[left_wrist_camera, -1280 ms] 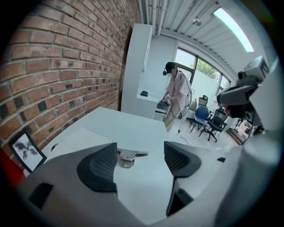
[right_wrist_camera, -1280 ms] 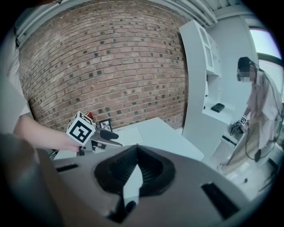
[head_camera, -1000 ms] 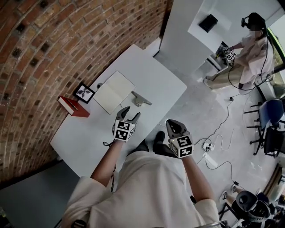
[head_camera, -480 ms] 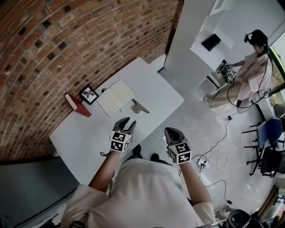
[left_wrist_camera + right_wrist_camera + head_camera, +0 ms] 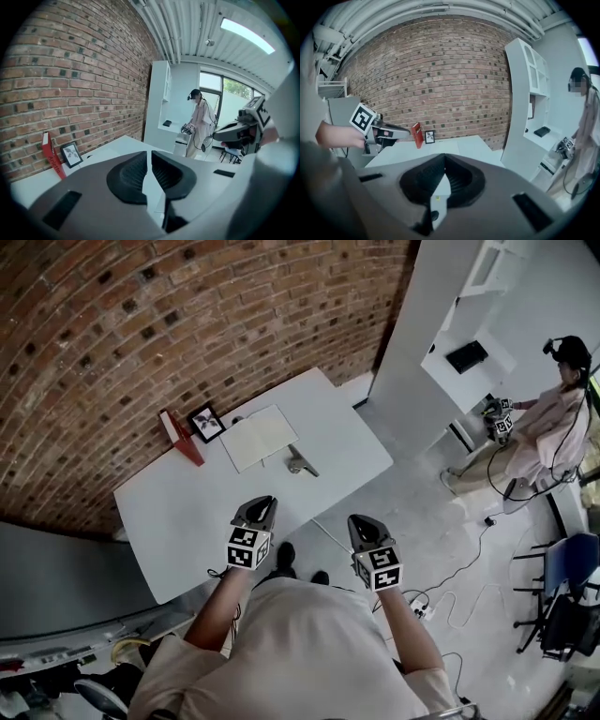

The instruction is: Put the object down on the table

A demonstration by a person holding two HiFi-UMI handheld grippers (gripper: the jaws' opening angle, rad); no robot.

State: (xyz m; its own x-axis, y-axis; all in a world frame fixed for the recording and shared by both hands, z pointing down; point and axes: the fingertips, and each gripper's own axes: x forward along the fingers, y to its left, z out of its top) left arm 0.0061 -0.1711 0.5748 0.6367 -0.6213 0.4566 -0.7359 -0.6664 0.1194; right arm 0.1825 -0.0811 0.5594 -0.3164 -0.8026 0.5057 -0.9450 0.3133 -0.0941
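Head view, with both gripper views. The task's thing, a small grey metal object (image 5: 300,463), lies flat on the white table (image 5: 178,521), just beside the lower right corner of an open notebook (image 5: 259,437). Nothing touches it. The left gripper (image 5: 263,506) is held over the table's near edge, well apart from the object, which lies ahead of its tips and a little to their right. Its jaws have just been closing and now stand almost together, with only a narrow slit between the ribbed black pads (image 5: 129,176). Nothing is between them; through the slit only the pale table surface shows. The right gripper (image 5: 363,524) is held off the table, over the grey floor (image 5: 441,512) beside the table's near right edge, farther from the object than the left one. In the right gripper view its jaws meet at the tips and hold nothing. Both grippers point away from the person, toward the table and the brick wall (image 5: 187,324). At the table's far edge, against the wall, a red book (image 5: 181,437) stands tilted with a small framed picture (image 5: 207,423) just beside it, both to the left of the notebook. A second person (image 5: 553,423) stands well apart at the far right, by a white shelf unit
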